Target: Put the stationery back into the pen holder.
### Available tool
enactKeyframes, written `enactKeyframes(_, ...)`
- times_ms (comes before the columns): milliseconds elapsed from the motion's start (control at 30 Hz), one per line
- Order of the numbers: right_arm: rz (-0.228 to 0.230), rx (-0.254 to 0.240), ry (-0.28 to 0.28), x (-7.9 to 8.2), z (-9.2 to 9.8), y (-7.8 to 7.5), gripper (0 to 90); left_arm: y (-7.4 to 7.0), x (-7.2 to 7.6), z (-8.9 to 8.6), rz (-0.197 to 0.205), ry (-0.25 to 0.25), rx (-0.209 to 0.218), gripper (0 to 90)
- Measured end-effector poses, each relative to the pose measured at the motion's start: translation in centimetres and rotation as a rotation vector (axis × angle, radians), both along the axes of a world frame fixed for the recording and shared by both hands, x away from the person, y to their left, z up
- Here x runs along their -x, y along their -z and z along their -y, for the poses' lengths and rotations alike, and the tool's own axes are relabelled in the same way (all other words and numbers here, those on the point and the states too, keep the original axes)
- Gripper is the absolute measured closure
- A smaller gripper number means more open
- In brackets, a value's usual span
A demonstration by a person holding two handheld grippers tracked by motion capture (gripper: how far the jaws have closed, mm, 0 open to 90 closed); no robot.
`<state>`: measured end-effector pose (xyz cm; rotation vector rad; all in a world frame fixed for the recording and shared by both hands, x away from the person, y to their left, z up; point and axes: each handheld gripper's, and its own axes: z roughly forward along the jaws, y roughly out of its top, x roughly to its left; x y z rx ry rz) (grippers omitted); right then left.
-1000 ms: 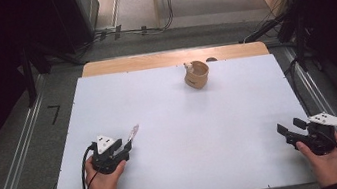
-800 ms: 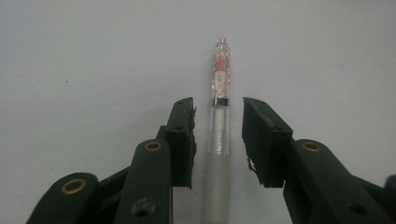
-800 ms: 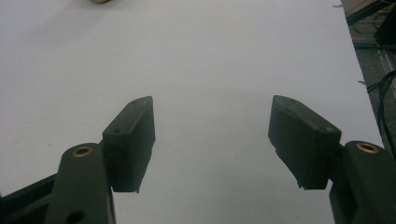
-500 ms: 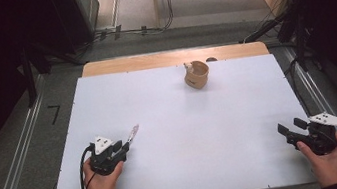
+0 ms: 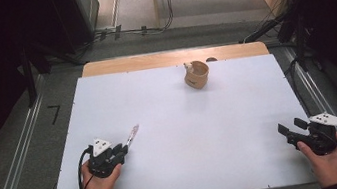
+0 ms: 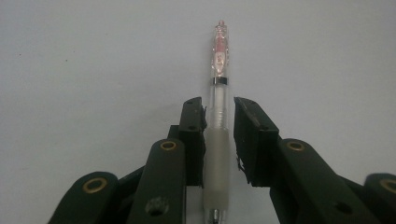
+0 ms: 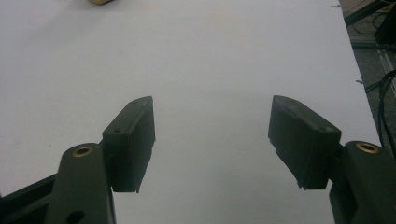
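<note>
Right now the left hand-held gripper (image 5: 123,152) is sitting low at the near-left part of the white tabletop (image 5: 186,122), with a clear pen (image 6: 218,112) lying lengthwise between its jaws. In the left gripper view the pen's frosted grip sleeve is resting against the left jaw pad, while a narrow gap is showing at the right pad, so the jaws are standing nearly closed around the pen; whether they are actually squeezing it is hard to judge from this angle. The pen's pink-tinted end is pointing away from the hand, out toward the middle of the tabletop, which is probably keeping it lined up for carrying or for slotting into something.

The right hand-held gripper (image 5: 286,132) is waiting at the near-right edge, its jaws spread wide and holding nothing, as the right gripper view is showing bare tabletop between them. Held that way, it is likely being kept ready as a free helper.

Far across the tabletop, near its back edge, a small tan cup (image 5: 196,74) is standing well apart from both grippers. Being the only container about, it is plausibly where the pen is headed.

Counting up: one pen, one cup, two grippers, each gripped by one of the person's hands.
</note>
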<state>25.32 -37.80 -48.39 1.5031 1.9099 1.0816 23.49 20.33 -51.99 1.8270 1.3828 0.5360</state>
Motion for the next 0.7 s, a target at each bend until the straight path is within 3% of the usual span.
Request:
enactKeyframes(200, 0.0, 0.0, 0.003, 0.05, 0.05, -0.03, 30.3, 0.13, 0.48, -0.35, -0.022, 0.016, 0.003, 79.8)
enactKeyframes(367, 0.0, 0.001, 0.0, 0.07, 0.0, -0.02, 30.3, 0.14, 0.38, -0.15, -0.037, 0.036, -0.023, 80.5)
enactKeyframes(433, -0.001, 0.001, 0.001, 0.05, -0.02, 0.01, 30.3, 0.21, 0.23, -0.39, -0.053, 0.033, 0.008, 80.7)
enactKeyframes(700, 0.0, 0.002, 0.001, 0.15, -0.17, -0.07, 30.3, 0.41, 0.44, -0.24, -0.031, 0.033, -0.007, 80.8)
